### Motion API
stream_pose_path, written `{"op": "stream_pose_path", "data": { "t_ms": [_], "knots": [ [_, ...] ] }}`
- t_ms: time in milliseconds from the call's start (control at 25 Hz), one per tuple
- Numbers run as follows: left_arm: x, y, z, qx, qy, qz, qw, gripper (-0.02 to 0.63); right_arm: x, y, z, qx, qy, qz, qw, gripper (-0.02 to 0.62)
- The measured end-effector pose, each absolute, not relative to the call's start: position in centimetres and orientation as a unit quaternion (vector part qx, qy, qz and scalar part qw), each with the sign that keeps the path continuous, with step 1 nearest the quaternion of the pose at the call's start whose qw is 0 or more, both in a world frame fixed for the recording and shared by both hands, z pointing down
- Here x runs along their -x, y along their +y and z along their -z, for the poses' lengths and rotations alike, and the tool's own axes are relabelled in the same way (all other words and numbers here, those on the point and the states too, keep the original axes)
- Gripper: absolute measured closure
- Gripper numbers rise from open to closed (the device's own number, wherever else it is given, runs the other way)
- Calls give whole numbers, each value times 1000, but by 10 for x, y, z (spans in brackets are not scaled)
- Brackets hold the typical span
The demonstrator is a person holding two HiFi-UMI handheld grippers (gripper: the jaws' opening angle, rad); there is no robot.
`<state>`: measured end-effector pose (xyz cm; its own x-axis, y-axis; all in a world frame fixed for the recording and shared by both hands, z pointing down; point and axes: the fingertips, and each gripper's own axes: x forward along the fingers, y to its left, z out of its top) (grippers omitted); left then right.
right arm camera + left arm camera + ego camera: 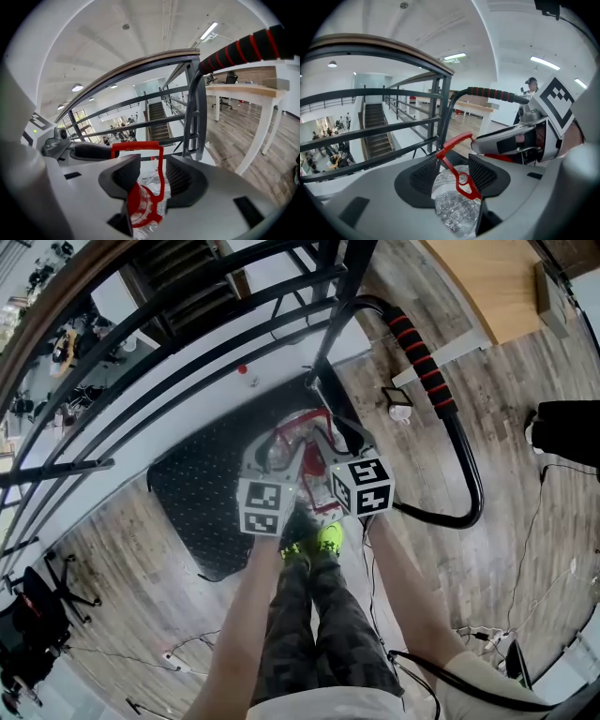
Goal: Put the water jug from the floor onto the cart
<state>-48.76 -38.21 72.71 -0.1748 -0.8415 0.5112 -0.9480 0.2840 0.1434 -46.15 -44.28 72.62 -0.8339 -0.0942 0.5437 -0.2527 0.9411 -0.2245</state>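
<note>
Water jug (298,432) sits on the cart's black textured deck (197,493), at the end nearest the cart handle (427,362) with its red and black grip; clear crinkled body, red cap, red carry handle (454,143) raised above it; left gripper (270,454) and right gripper (328,442) both reach down onto the jug from the person's side, marker cubes side by side.

Left gripper view: left gripper (452,174) jaws stand apart; jug's clear shoulder (452,201) and one leg of the red handle lie between the pads, no squeeze visible; right gripper (511,140) just beside, on the right of the jug.

Right gripper view: right gripper (152,176) jaws apart as well; red cap (140,206) and the upright handle (138,146) between them, gap visible beside the right pad; left gripper (89,151) close at left.

Black railing (187,296) runs past the far side of the cart; wood-look floor (525,549); person's neon-yellow shoes (314,542) at the deck's near edge.
</note>
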Motion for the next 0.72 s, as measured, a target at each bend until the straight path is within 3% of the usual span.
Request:
{"op": "stream_pose_path", "data": {
  "t_ms": [600, 720],
  "knots": [
    [470, -380, -655, -630, -737, -104, 220, 422, 439, -416, -676, -106, -944, -152, 274, 446],
    [458, -377, -634, -648, -724, -99, 215, 468, 433, -406, -655, -104, -946, -141, 271, 448]
  ]
}}
